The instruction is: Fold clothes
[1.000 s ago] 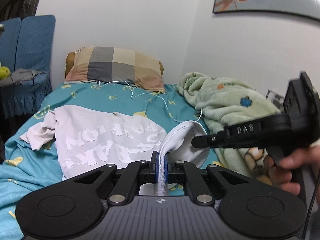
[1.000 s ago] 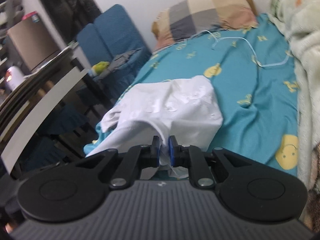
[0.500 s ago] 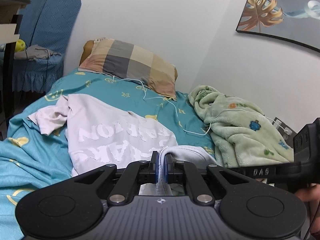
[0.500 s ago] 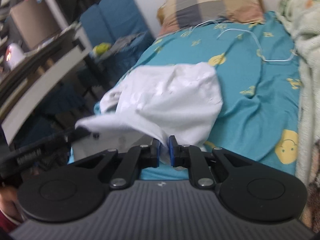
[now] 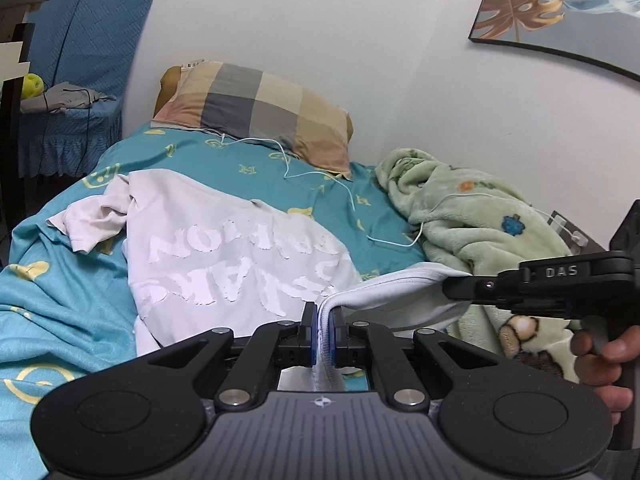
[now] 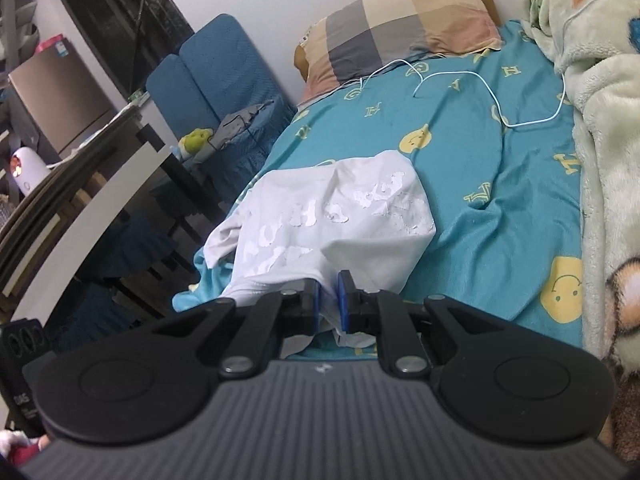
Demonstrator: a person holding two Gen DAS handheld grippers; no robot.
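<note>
A white T-shirt (image 5: 224, 256) with raised white lettering lies print-up on the teal bedsheet (image 5: 60, 312), one sleeve crumpled at the far left. My left gripper (image 5: 325, 320) is shut on the shirt's ribbed hem, which rises between the blue pads. In the left wrist view my right gripper (image 5: 450, 286) comes in from the right, held by a hand (image 5: 604, 364), pinching the same edge farther along. In the right wrist view my right gripper (image 6: 329, 300) is shut on a fold of the T-shirt (image 6: 340, 220).
A checked pillow (image 5: 256, 108) lies at the head of the bed, with a white cable (image 5: 352, 204) trailing over the sheet. A green fleece blanket (image 5: 480, 220) is heaped along the wall side. A blue chair (image 6: 216, 76) and a dark table (image 6: 92, 200) stand beside the bed.
The left wrist view has rolled and shifted left, so the right gripper now sits lower at the right. The shirt edge between the two grippers has stretched out from a loop into a taut line.
</note>
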